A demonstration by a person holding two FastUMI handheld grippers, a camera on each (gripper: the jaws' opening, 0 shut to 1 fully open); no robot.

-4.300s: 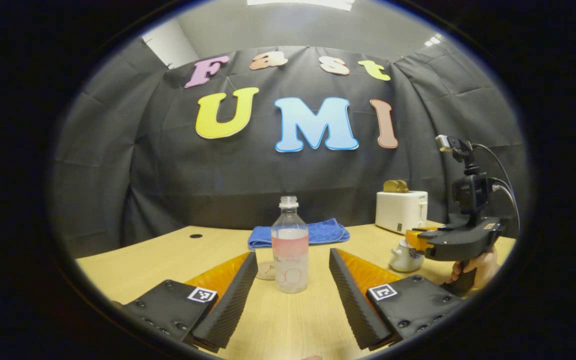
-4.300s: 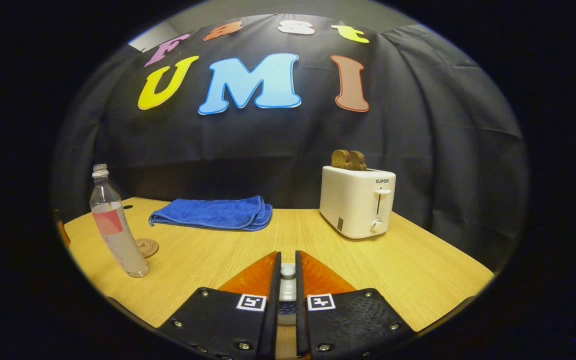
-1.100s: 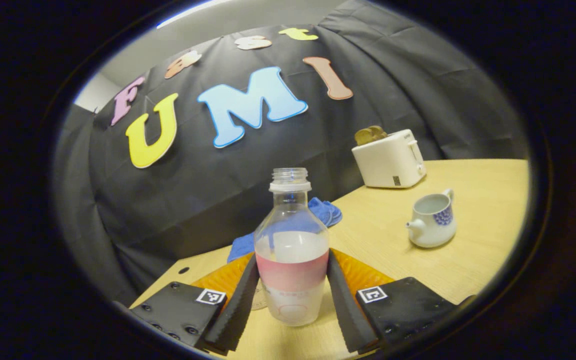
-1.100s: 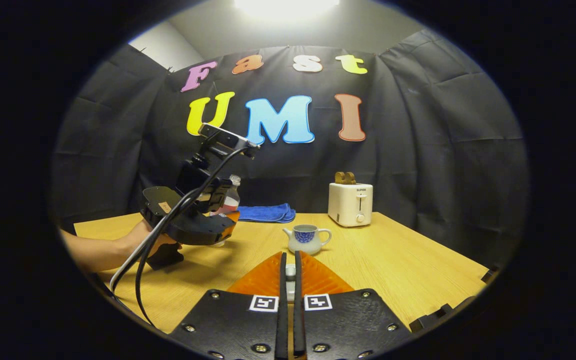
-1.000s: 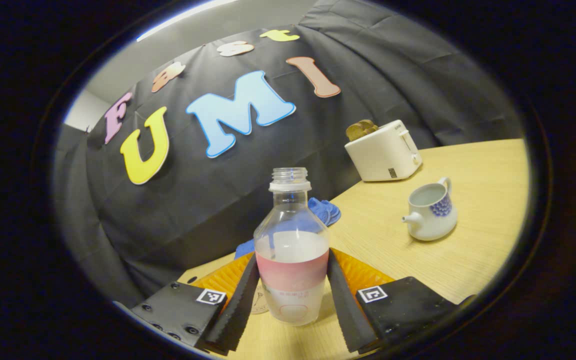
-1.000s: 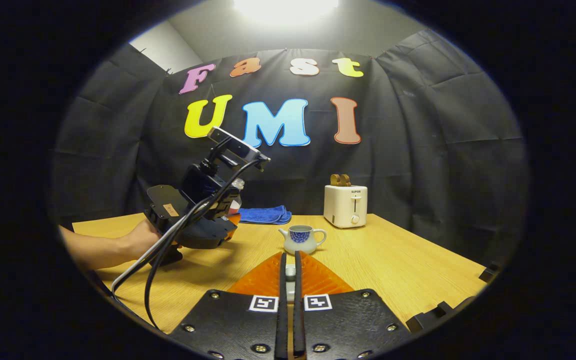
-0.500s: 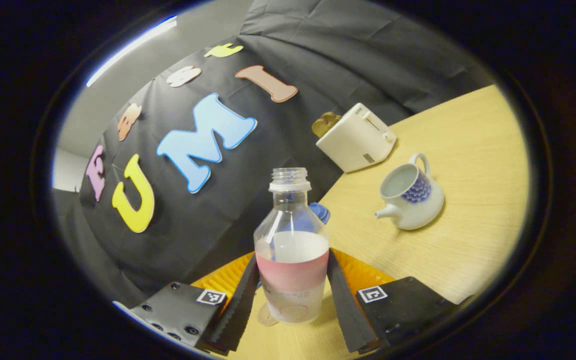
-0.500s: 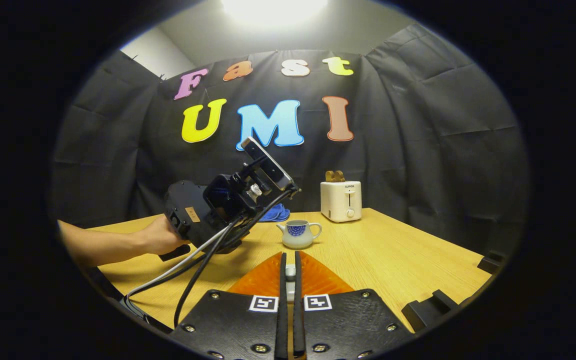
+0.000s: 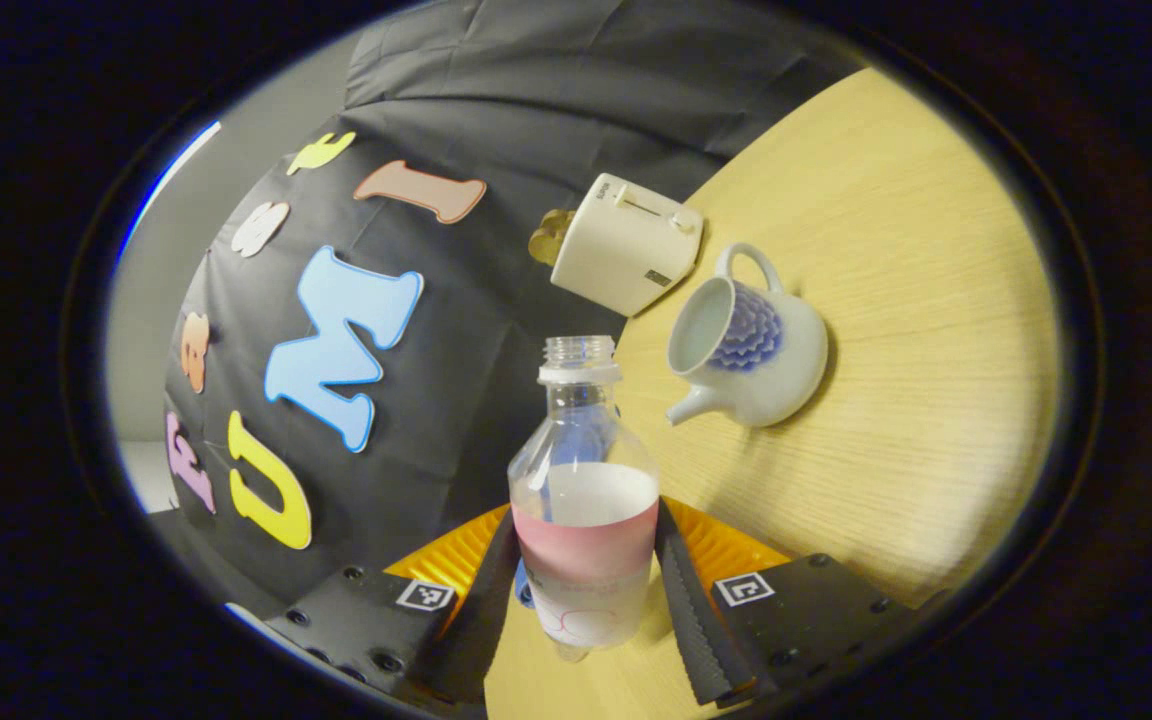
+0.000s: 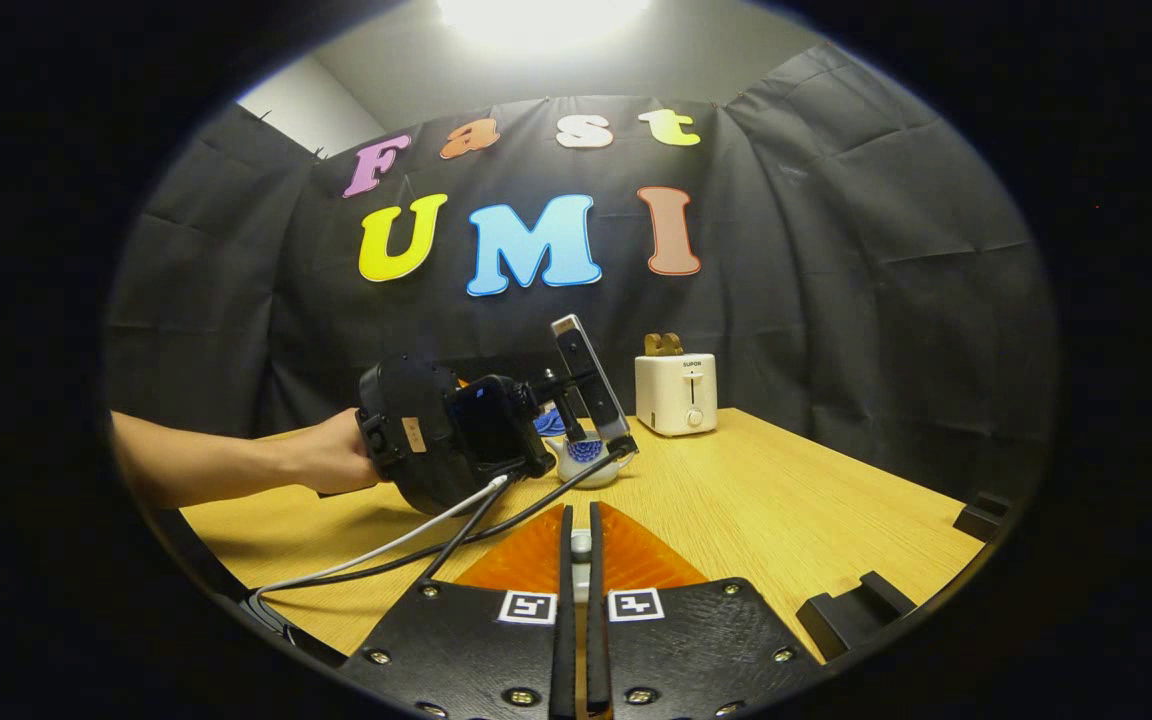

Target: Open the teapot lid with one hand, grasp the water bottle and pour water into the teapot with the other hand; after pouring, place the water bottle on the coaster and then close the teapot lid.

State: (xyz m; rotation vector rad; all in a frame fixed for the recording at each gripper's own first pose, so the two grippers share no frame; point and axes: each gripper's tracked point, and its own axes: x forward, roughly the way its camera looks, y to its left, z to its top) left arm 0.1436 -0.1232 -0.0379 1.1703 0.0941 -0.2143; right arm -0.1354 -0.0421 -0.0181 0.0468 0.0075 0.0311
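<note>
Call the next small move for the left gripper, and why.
Probably shift the clear plastic water bottle so its uncapped mouth sits over the white-and-blue teapot, then tip further. The left gripper clamps the bottle tilted, but its mouth is beside the pot's open top and no water runs out.

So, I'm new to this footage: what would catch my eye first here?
In the left gripper view, the open water bottle, clamped upright in the picture between the left hand-held gripper's fingers. Right of its neck, the lidless teapot sits on the table, the white toaster behind it.
</note>
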